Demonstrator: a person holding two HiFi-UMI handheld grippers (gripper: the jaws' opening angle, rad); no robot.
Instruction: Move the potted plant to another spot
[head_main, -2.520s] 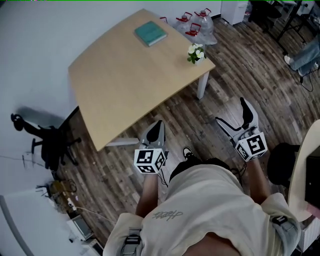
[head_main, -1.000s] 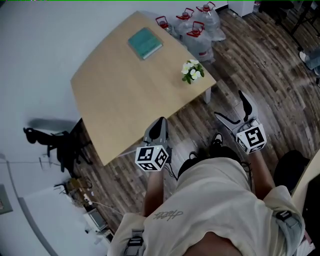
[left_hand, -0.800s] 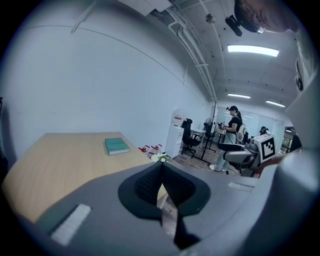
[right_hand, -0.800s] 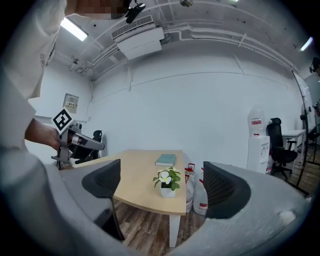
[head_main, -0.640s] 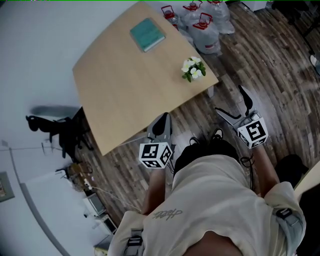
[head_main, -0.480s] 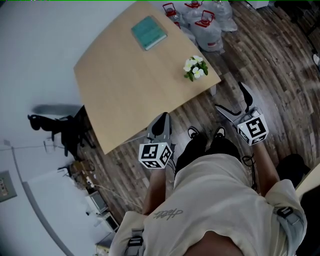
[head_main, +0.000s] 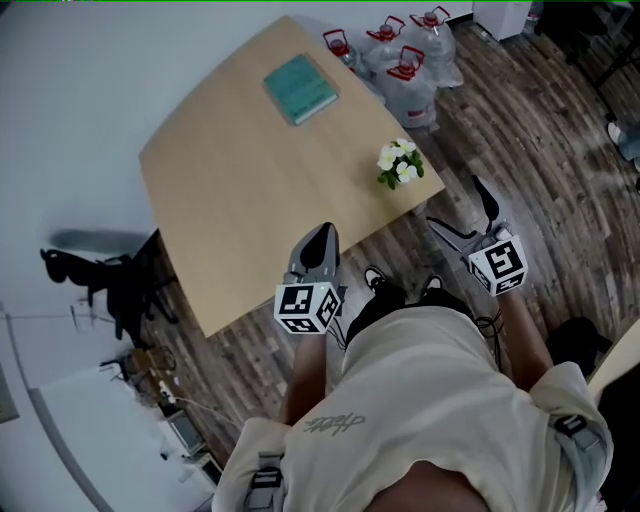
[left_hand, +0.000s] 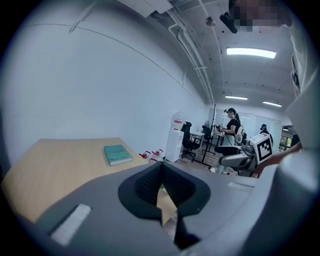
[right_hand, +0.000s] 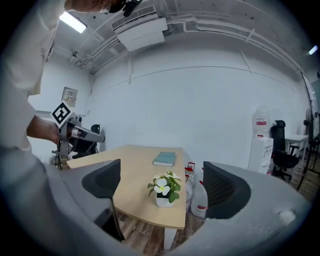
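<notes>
Flowers, white over green leaves, top the potted plant (head_main: 400, 163), which stands upright in a small white pot near the right corner of the table (head_main: 240, 180), centre-right in the head view and close to the table's edge. A green book (head_main: 302, 88) lies well apart from it toward the upper middle of the frame, and water jugs (head_main: 405, 70) stand on the floor beyond that corner.

The right gripper (head_main: 457, 205) hangs over the floor just below and to the right of the plant in the head view. Its jaws are spread wide and hold nothing. In the right gripper view the plant sits at the centre of the frame, framed by the two dark pads (right_hand: 224, 189), yet it is well beyond them and touches neither.

The left gripper (head_main: 318, 245) hovers over the table's near edge at the lower middle of the head view. Its jaws are pressed together with nothing between them.

The step in hand looks like the approach. To do it well, the right gripper should keep its jaws wide and the plant centred. It should come in at the height of the white pot, so the pads close on the pot's walls rather than on leaves or blossoms. Since the pot stands near the edge, a sideways nudge could tip it off. A straight, level entry and a lift that keeps the pot upright would suit best.
</notes>
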